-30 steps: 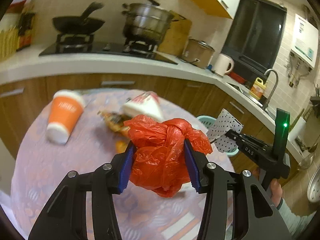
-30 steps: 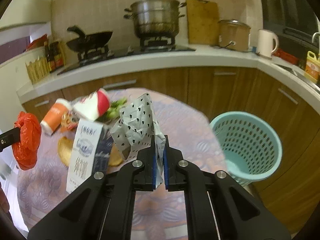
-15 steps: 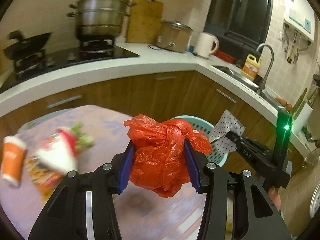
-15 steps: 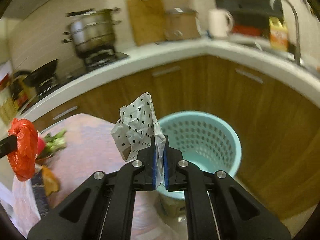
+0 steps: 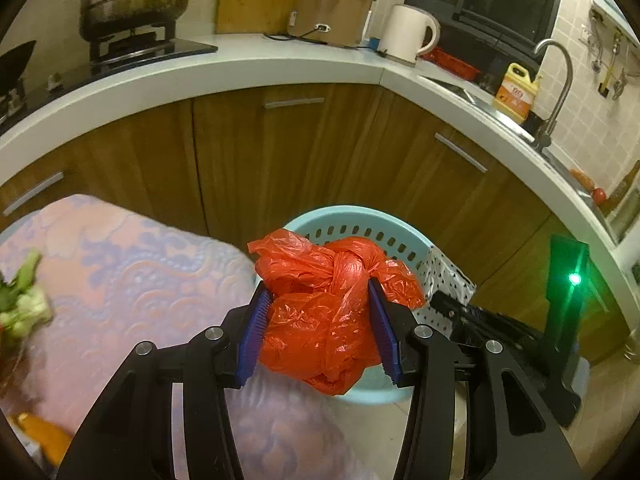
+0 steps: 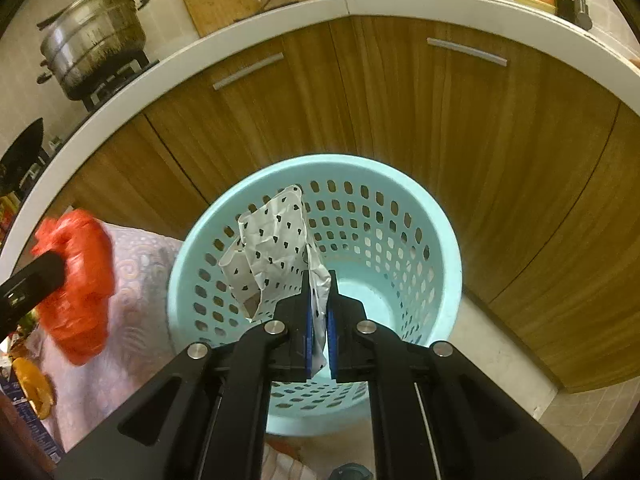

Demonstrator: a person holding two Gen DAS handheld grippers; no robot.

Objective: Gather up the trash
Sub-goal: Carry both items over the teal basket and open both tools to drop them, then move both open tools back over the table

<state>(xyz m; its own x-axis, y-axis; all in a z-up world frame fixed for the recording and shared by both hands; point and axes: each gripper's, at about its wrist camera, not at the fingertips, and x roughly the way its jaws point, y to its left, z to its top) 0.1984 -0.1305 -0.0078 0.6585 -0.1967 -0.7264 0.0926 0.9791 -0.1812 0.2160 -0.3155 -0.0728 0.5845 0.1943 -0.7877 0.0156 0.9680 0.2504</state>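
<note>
My left gripper (image 5: 316,328) is shut on a knotted red plastic bag (image 5: 324,320), held in the air over the table edge, close to the light-blue perforated basket (image 5: 360,220). In the right wrist view the red bag (image 6: 76,280) hangs left of the basket (image 6: 436,248). My right gripper (image 6: 318,308) is shut on a white paper wrapper with black spots (image 6: 272,248), held right above the basket's open mouth. The wrapper also shows in the left wrist view (image 5: 444,280). The basket's inside looks bare.
The table with a pink-and-purple patterned cloth (image 5: 120,264) stands left of the basket, with vegetable scraps (image 5: 20,304) and orange peel (image 6: 34,384) on it. Brown cabinets (image 6: 400,100) and a white counter curve behind the basket. Tiled floor (image 6: 500,360) lies to the right.
Both grippers swung right from the table towards the basket. The right gripper with the spotted wrapper now hangs over the basket's mouth; the red bag came closer to the basket.
</note>
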